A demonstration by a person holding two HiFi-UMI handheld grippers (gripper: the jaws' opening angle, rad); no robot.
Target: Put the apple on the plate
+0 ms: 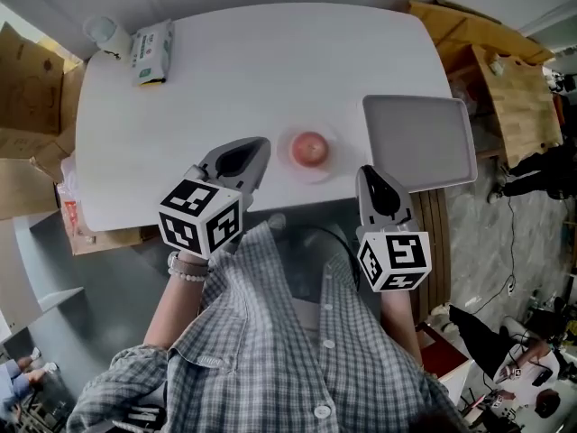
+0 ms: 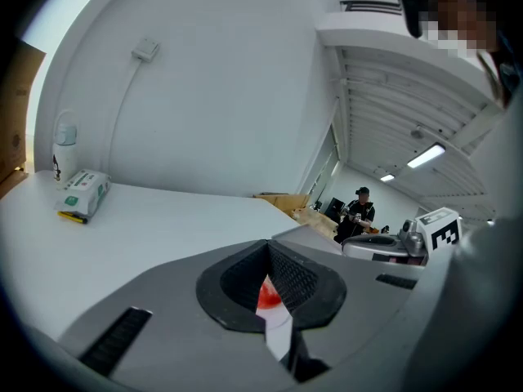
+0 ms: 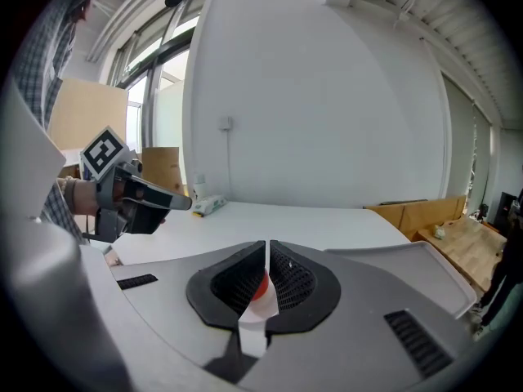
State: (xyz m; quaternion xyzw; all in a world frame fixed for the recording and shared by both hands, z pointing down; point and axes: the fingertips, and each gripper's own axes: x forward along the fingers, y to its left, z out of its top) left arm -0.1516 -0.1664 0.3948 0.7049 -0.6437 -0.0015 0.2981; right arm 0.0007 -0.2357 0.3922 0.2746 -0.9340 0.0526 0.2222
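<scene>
The apple point(image 1: 309, 148) sits on a white plate point(image 1: 327, 171) near the front edge of the white desk point(image 1: 270, 70), between the two grippers. The left gripper point(image 1: 255, 154) hangs just beside the plate, its fingers point(image 2: 304, 278) closed to a thin slit with nothing in them. The right gripper point(image 1: 370, 179) is near the plate's other side, its fingers point(image 3: 292, 282) likewise together and empty. A grey tray point(image 1: 424, 142) lies to the plate's right. A tissue pack point(image 1: 151, 52) and a bottle point(image 1: 106, 36) stand at the far left corner.

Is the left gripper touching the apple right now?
Apart. The head view shows bare white table between the left gripper and the apple.
</scene>
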